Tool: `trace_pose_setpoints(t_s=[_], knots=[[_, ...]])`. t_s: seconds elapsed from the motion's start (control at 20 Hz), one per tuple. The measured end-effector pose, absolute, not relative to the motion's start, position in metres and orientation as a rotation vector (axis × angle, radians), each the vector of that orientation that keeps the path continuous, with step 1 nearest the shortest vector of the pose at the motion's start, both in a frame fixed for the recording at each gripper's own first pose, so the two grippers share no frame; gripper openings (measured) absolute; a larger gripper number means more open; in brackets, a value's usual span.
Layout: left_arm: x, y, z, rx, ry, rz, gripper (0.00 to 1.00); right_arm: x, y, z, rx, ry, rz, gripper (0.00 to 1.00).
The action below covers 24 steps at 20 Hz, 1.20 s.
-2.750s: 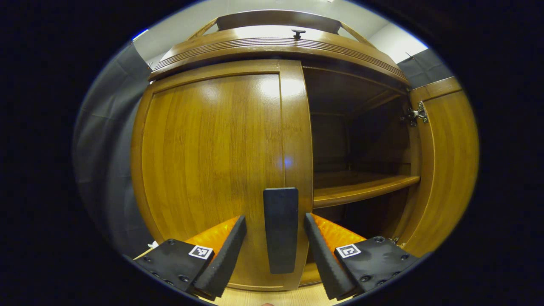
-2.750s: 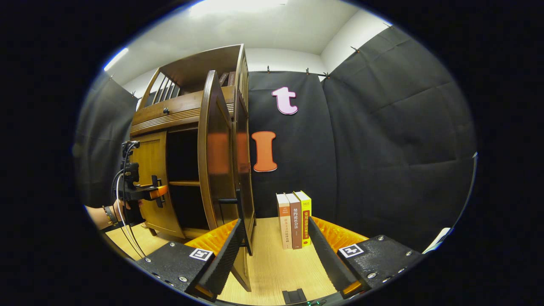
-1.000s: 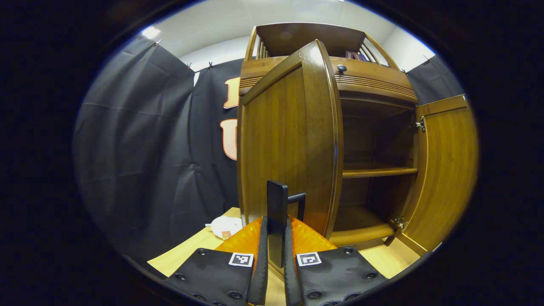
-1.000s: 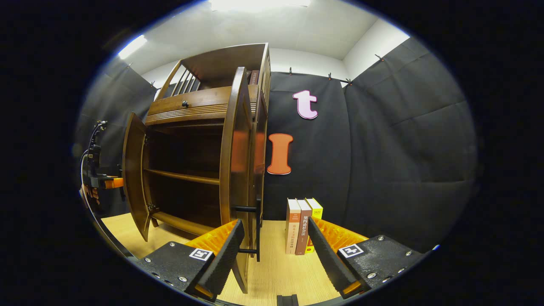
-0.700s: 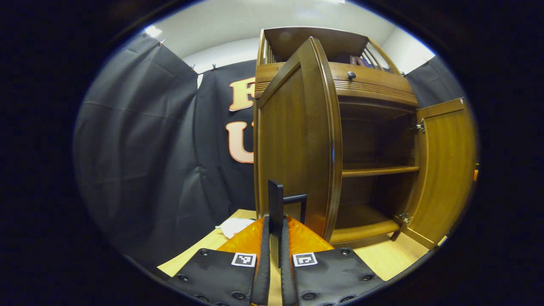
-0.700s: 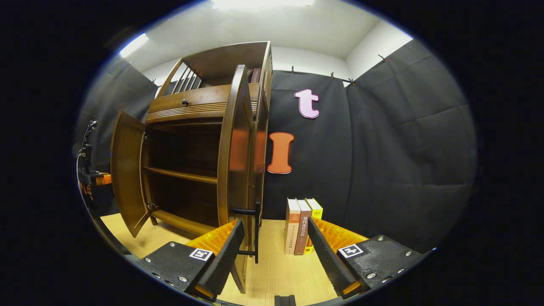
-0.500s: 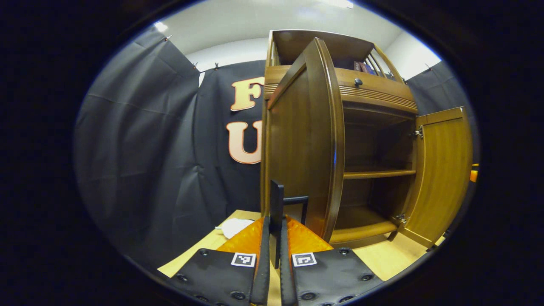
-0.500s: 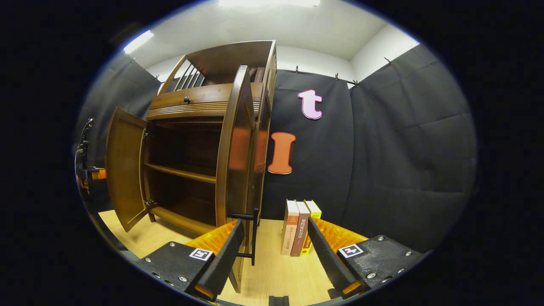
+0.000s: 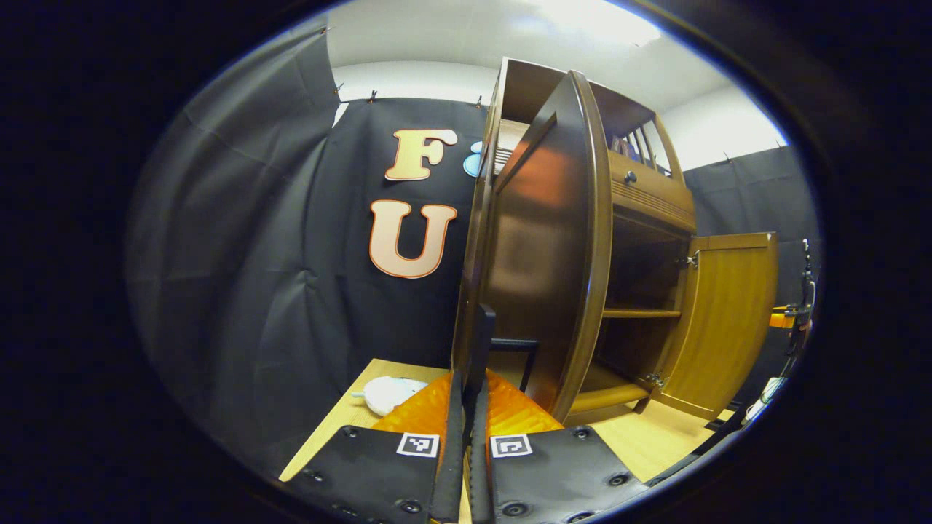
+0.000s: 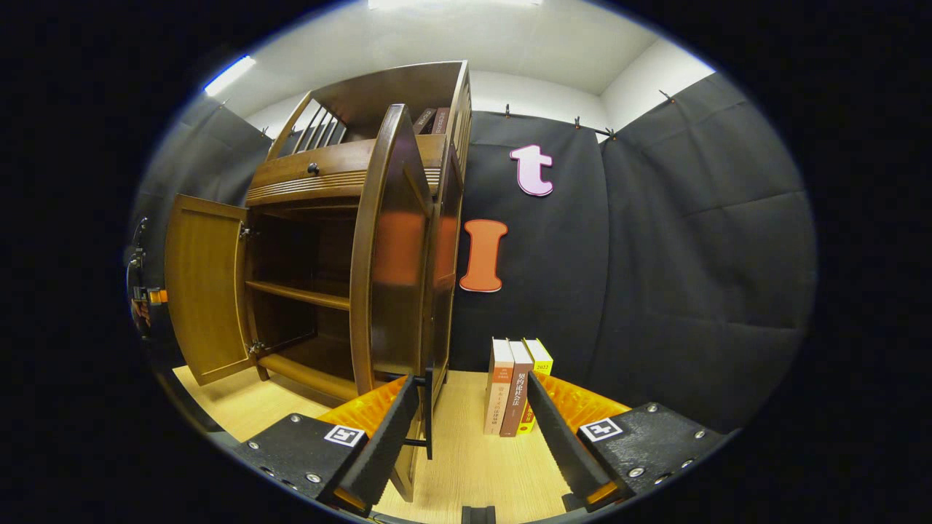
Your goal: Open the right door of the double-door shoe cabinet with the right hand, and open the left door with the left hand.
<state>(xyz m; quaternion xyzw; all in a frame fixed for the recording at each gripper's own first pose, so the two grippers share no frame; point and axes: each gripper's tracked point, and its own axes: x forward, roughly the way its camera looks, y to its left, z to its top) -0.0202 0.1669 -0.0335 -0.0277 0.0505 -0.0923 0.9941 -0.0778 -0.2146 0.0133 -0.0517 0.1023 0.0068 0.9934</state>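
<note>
Shoe cabinet [image 10: 320, 240] doors swung wide; bare shelf [image 10: 298, 295] inside

Black cloth walls [image 10: 677, 255], white ceiling [image 10: 466, 44]

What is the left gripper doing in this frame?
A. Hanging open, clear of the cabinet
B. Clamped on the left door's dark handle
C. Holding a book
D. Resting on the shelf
B: in the left gripper view the left gripper has its jaws closed together on the dark handle of the swung-out left door.
</note>
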Motion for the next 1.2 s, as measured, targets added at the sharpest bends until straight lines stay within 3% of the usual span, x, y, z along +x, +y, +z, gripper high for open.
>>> trace_pose_setpoints(t_s=[0.05,0.15,0.3,0.5,0.7,0.8,0.95,1.2], knots=[[-0.020,0.172,-0.032,-0.059,0.099,-0.210,0.12,-0.078,-0.216,0.013,-0.106,0.215,0.011,0.98],[-0.017,0.180,-0.031,-0.040,0.088,-0.247,0.09,-0.077,-0.216,0.015,-0.114,0.233,0.007,0.92],[-0.014,0.186,-0.032,-0.016,0.099,-0.275,0.09,-0.076,-0.217,0.018,-0.118,0.241,-0.014,0.92],[-0.039,0.196,-0.042,0.074,0.157,-0.241,0.16,-0.080,-0.217,0.014,-0.092,0.244,-0.034,0.92],[-0.063,0.189,-0.019,0.074,0.117,-0.114,0.17,-0.082,-0.216,0.013,-0.092,0.234,-0.038,0.92],[-0.068,0.175,-0.010,0.077,0.099,0.009,0.17,-0.082,-0.215,0.014,-0.096,0.221,-0.042,0.92],[-0.071,0.147,-0.008,0.138,0.099,0.178,0.05,-0.083,-0.215,0.014,-0.078,0.204,-0.050,0.92],[-0.059,0.059,-0.001,0.110,0.017,0.220,0.10,-0.085,-0.216,0.014,-0.068,0.170,-0.052,0.92]])
